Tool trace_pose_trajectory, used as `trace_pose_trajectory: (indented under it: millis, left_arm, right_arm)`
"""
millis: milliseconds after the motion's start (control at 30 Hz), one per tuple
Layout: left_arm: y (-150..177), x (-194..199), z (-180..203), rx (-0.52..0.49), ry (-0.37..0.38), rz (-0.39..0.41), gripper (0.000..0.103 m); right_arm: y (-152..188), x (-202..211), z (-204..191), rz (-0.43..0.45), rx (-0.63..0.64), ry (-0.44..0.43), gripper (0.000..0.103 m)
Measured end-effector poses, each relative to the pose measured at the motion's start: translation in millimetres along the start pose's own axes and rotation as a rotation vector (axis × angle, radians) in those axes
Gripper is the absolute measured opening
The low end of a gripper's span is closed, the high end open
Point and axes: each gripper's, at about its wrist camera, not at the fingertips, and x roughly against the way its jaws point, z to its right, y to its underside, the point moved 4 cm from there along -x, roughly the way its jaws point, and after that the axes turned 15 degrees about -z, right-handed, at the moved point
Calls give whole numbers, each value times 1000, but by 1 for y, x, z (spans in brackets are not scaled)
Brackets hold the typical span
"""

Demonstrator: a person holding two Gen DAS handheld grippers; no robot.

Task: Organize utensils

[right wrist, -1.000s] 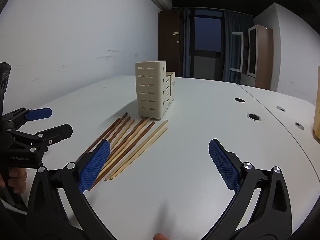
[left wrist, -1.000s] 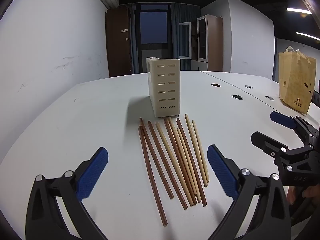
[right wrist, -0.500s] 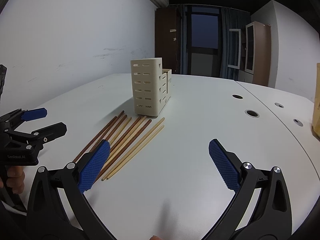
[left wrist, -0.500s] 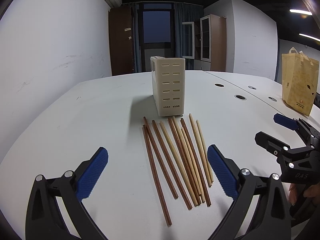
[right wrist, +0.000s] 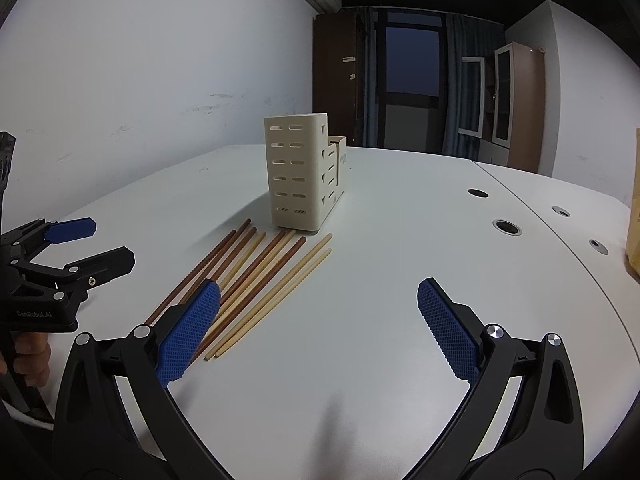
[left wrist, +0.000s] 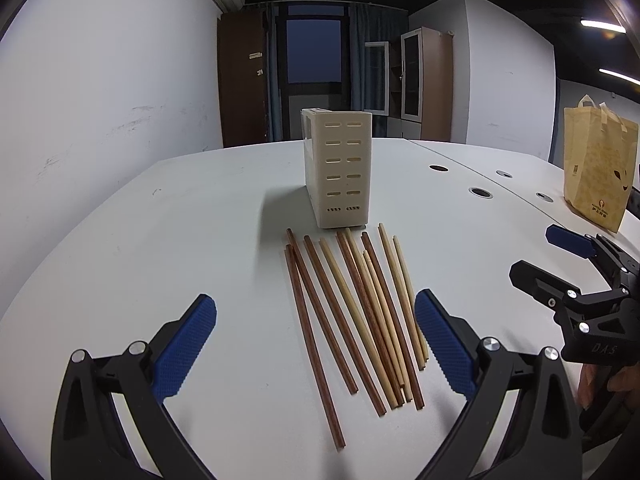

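Observation:
Several chopsticks [left wrist: 356, 312], some dark brown and some pale bamboo, lie side by side on the white table [left wrist: 160, 240], fanned out from the foot of a cream slotted utensil holder [left wrist: 338, 170] that stands upright. My left gripper [left wrist: 316, 344] is open and empty above the near ends of the chopsticks. My right gripper [right wrist: 318, 330] is open and empty, to the right of the chopsticks [right wrist: 256, 280], with the holder [right wrist: 300, 182] beyond. Each gripper shows at the edge of the other's view, the right one [left wrist: 556, 256] and the left one [right wrist: 88, 244].
A yellow paper bag [left wrist: 598, 162] stands at the table's far right. Round cable holes [right wrist: 506, 226] run along a seam in the table on the right. A white wall lies to the left, and cabinets and a dark window at the back.
Both grippers have drifted slightly closer to the holder and the chopsticks. The jaws stay open. The chopsticks and the holder have not moved.

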Motion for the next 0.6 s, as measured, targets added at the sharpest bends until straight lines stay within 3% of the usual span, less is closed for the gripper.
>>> trace_pose_trajectory:
  millis: [600]
  left_arm:
    - [4,0,3,0,4,-9,98]
  right_arm:
    - [0,-4,0,-21,-5,0,95]
